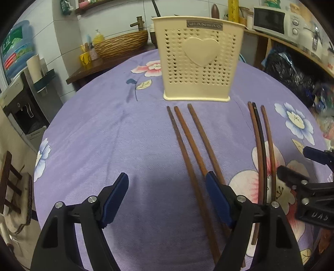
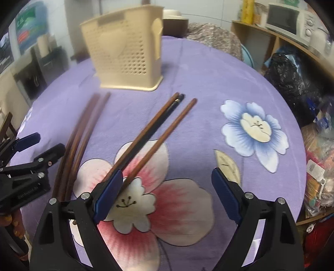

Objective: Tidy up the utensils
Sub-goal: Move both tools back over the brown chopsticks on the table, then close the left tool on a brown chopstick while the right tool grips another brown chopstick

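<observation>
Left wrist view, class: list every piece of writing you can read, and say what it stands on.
"JIANMAO", roughly; blurred: metal plate on the holder.
"UAS", seemingly upside down: right claw's body.
Water jug labels: too blurred.
Microwave dial marks: too small.

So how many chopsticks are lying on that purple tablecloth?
6. Three chopsticks lie side by side in front of the cream holder, by the left claw; three more lie to their right. None seems hidden.
</observation>
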`<state>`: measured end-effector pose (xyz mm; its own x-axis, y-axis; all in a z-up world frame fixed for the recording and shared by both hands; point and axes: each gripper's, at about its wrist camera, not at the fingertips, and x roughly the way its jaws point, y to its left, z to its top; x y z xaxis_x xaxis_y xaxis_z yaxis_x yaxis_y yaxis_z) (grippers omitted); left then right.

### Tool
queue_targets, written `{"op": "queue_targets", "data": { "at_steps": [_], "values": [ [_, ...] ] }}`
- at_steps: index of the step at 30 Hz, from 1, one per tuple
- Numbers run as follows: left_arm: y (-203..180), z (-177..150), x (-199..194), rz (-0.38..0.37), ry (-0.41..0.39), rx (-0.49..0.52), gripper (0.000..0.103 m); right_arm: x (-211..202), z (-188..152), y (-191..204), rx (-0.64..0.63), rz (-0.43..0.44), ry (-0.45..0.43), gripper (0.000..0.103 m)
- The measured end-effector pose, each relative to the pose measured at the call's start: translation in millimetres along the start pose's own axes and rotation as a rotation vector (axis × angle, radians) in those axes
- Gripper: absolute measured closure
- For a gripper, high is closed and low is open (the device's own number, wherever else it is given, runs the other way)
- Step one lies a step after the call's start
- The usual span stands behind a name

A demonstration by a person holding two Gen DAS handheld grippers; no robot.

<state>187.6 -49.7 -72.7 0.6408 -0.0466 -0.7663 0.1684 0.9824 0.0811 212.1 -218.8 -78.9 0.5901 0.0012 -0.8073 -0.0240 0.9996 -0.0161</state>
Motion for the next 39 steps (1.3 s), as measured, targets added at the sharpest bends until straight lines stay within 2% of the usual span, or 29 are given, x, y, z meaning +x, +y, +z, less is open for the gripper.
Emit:
{"op": "queue_targets", "data": {
  "at_steps": [6, 8, 12, 17, 21, 24, 27, 33, 39],
  "values": [
    [6.3, -5.5, 4.6, 0.007, 0.020, -0.015, 0.029, 10.4, -1.8, 8.8, -0.036, -0.039, 0.042, 0.016],
    [12.0, -5.3, 4.2, 0.006, 0.021, -0.024, 0.029, 8.4, -2.4, 1.9, -0.061, -0.047, 0.065, 0.016],
    [22.2, -4.5, 2.8, 0.016, 0.030, -0.049, 0.029, 2.5, -3.4, -22.0, -0.047, -0.117, 0.080, 0.016],
    [12.1, 2.0, 2.3, 0.001, 0.012, -0.034, 0.029, 3.7, -2.4, -34.1, 0.023, -0.090, 0.061, 0.016],
    [4.7, 0.7, 11.7, 0.015, 0.033, -0.011, 0.030, 10.1, -0.6, -35.2, 0.053, -0.077, 0.053, 0.016],
    [11.5, -0.6, 14.1, -0.005, 0.031, -0.035, 0.030, 14.6, 1.4, -39.6, 0.070, -0.061, 0.043, 0.016],
    [20.5, 2.1, 15.7, 0.012, 0.040, -0.044, 0.030, 22.0, 9.9, -49.5, 0.085, -0.066, 0.031, 0.016],
    [42.2, 5.2, 20.9, 0.002, 0.062, -0.081, 0.030, 32.6, 26.2, -66.4, 0.087, -0.064, 0.055, 0.017],
    [52.2, 8.1, 23.9, -0.005, 0.080, -0.080, 0.030, 30.3, 24.9, -81.1, 0.070, -0.049, 0.090, 0.017]
  ]
}}
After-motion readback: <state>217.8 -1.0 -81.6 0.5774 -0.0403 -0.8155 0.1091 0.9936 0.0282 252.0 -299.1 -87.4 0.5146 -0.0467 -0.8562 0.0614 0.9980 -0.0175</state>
